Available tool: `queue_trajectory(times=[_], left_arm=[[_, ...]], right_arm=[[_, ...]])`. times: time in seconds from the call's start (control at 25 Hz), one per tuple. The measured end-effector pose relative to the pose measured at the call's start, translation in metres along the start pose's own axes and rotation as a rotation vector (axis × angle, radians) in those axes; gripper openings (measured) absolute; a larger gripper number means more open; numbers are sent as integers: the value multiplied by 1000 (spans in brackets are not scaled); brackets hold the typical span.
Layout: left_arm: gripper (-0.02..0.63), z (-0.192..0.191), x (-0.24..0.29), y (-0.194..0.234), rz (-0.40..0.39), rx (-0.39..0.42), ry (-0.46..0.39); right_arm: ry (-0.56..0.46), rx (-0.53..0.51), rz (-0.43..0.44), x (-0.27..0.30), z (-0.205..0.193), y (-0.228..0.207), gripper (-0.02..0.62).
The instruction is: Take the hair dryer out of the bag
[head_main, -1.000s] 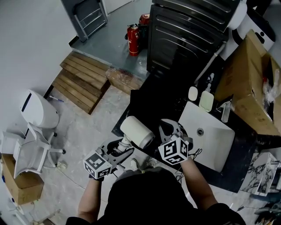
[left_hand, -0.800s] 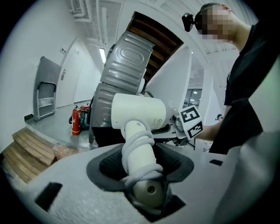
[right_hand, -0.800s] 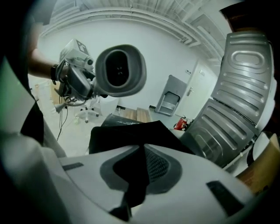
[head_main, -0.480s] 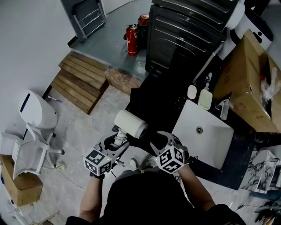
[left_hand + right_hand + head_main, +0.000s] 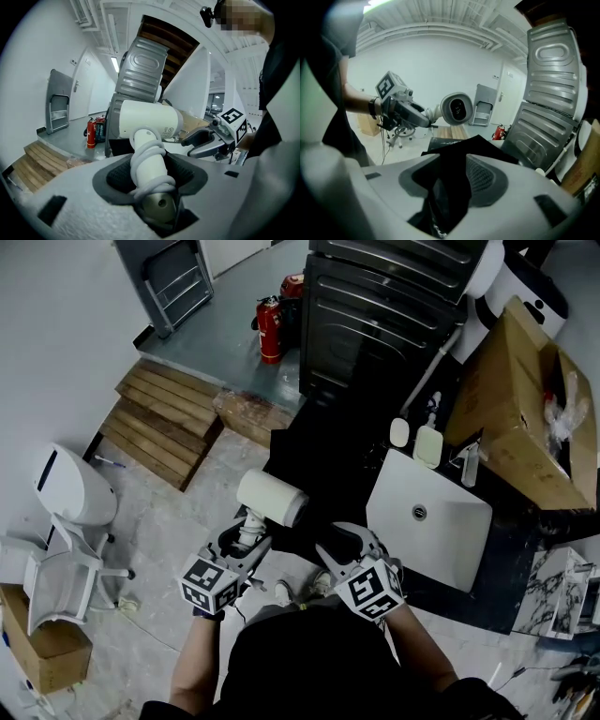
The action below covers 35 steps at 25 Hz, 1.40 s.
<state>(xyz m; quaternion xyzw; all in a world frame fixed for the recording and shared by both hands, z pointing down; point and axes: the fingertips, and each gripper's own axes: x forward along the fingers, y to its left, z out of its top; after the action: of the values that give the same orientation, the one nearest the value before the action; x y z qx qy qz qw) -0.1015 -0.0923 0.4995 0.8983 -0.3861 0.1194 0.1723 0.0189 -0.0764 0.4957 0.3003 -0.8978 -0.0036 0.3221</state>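
Note:
My left gripper (image 5: 246, 532) is shut on the handle of a white hair dryer (image 5: 270, 499) that has its cord coiled round the handle. The dryer (image 5: 147, 124) stands up from the left gripper (image 5: 149, 176), with its barrel lying level above the jaws. To its right, my right gripper (image 5: 342, 542) has its jaws opening. Black bag cloth (image 5: 457, 173) hangs slack between them, over the left pad and off the right one. From the right gripper (image 5: 452, 180), the dryer's mouth (image 5: 457, 108) faces the camera, clear of the bag.
A white sink basin (image 5: 431, 521) sits in a dark counter to the right, with a cardboard box (image 5: 525, 418) behind it. A dark metal cabinet (image 5: 394, 306), a red fire extinguisher (image 5: 269, 329) and a wooden pallet (image 5: 159, 423) lie ahead. A white chair (image 5: 56, 568) stands on the left.
The right gripper's jaws have opened from shut, and it has drawn back toward me, away from the dryer. The left gripper still holds the dryer and has shifted slightly left.

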Motion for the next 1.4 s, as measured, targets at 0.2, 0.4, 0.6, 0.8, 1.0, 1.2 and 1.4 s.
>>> queue_trajectory(times=[0.2, 0.4, 0.6, 0.8, 1.0, 1.2, 1.4], left_arm=[[229, 8, -1, 2, 32, -14, -25], [229, 19, -5, 2, 61, 8, -58], [229, 29, -12, 0, 95, 26, -93], [229, 41, -24, 3, 168, 0, -157], [229, 49, -42, 7, 246, 16, -198], [229, 50, -57, 7, 306, 14, -224], [229, 48, -61, 10, 332, 25, -218]], right_arm=[[-156, 103, -35, -24, 24, -14, 114], [-230, 180, -114, -48, 33, -35, 38], [-256, 208, -201, -62, 20, -59, 18], [-297, 262, -286, -82, 10, -91, 14], [-341, 325, -384, -111, 2, -128, 14], [-378, 353, -466, -140, -5, -156, 14], [-393, 354, -492, -148, -8, -166, 14]])
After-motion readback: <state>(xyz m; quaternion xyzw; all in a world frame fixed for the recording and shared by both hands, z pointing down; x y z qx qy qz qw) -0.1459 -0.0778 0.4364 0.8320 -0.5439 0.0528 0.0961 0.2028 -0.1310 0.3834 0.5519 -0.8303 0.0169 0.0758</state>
